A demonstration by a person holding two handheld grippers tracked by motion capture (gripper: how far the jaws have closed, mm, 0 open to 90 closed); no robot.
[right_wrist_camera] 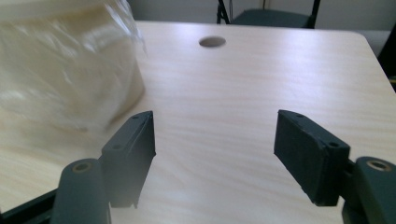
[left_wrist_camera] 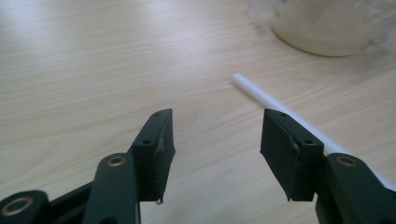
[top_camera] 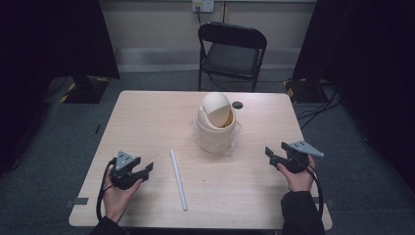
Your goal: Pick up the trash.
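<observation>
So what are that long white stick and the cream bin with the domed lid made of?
The long white stick looks like a smooth matte plastic or paper tube: even white, round, no grain. The cream bin with the domed lid looks like moulded plastic with a soft sheen; a crinkly clear film liner shows at its rim.

white tube (top_camera: 178, 179), cream bin (top_camera: 216, 123), black chair (top_camera: 232, 51)
</observation>
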